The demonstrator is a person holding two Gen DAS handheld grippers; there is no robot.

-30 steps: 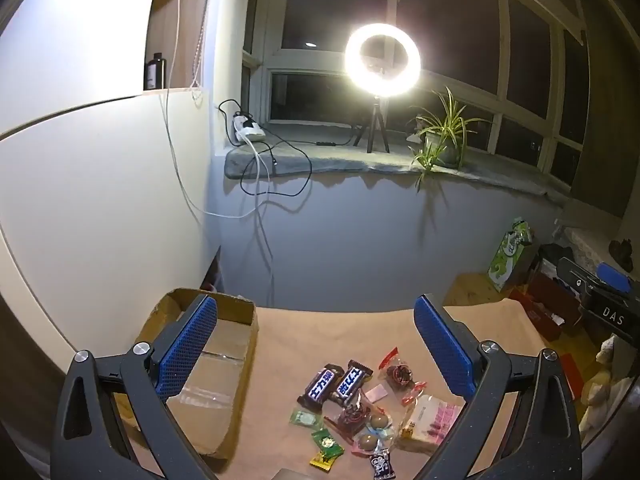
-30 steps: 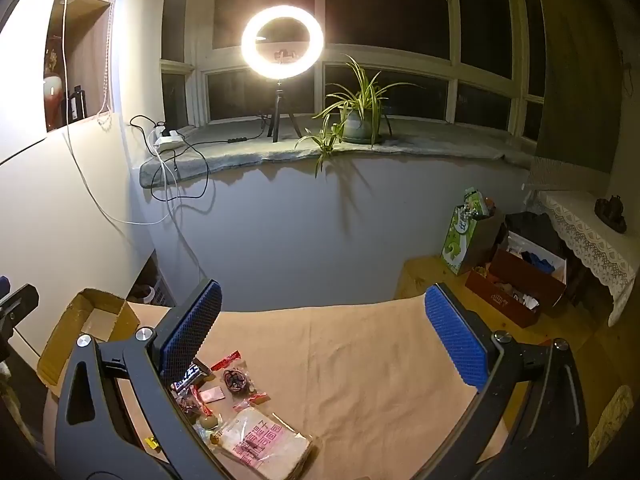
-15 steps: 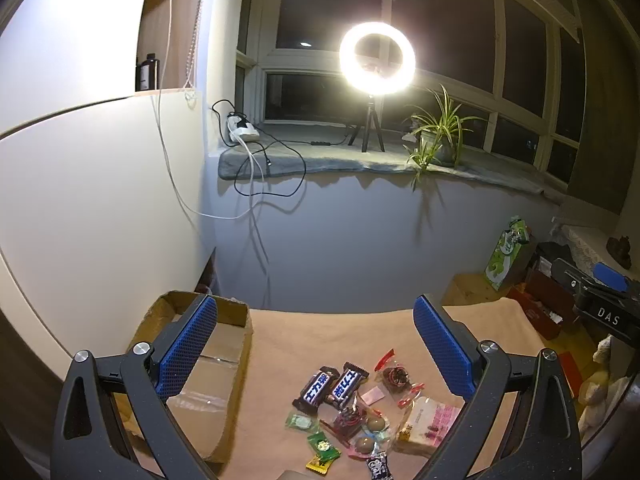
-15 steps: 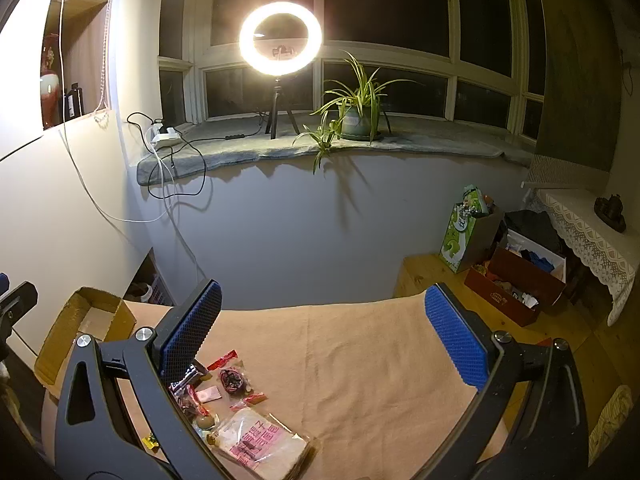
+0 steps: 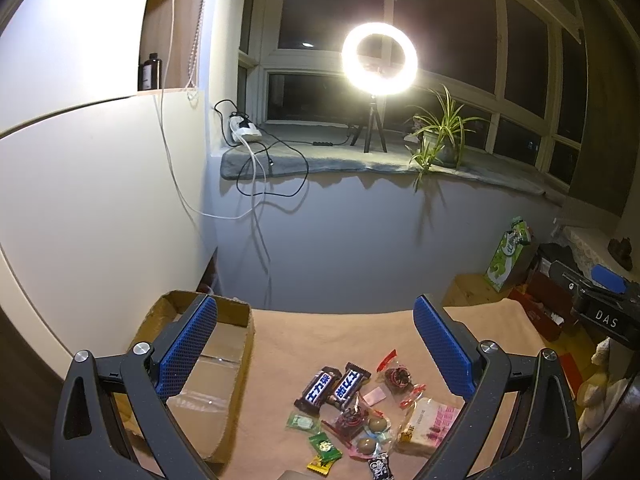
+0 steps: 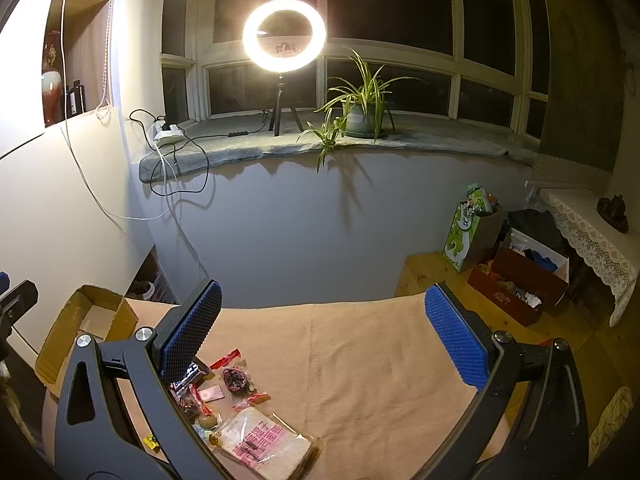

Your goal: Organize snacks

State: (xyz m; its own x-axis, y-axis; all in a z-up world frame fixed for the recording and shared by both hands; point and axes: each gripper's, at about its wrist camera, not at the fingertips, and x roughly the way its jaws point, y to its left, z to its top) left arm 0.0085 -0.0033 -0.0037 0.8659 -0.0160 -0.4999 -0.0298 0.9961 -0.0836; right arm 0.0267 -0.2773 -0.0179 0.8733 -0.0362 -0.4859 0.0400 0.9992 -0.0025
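Observation:
A pile of snacks lies on the tan tablecloth (image 5: 332,340): two dark chocolate bars (image 5: 332,388), a pink-labelled flat pack (image 5: 434,420), small wrapped candies (image 5: 370,436) and a green sachet (image 5: 325,446). An open cardboard box (image 5: 216,380) sits to their left. My left gripper (image 5: 316,344) is open and empty, held above the pile and box. My right gripper (image 6: 320,344) is open and empty, right of the pile; the pink pack (image 6: 264,442) and candies (image 6: 236,380) show at lower left, the box (image 6: 88,320) at far left.
A grey wall and window ledge with a ring light (image 5: 379,58), a potted plant (image 5: 440,140) and cables stand behind the table. Bags and boxes (image 6: 516,264) sit on the floor at the right. The table edge runs along the back.
Both grippers stay open. The left view has drifted slightly, the snacks shifting a little left and up in frame; the right view is nearly unchanged.

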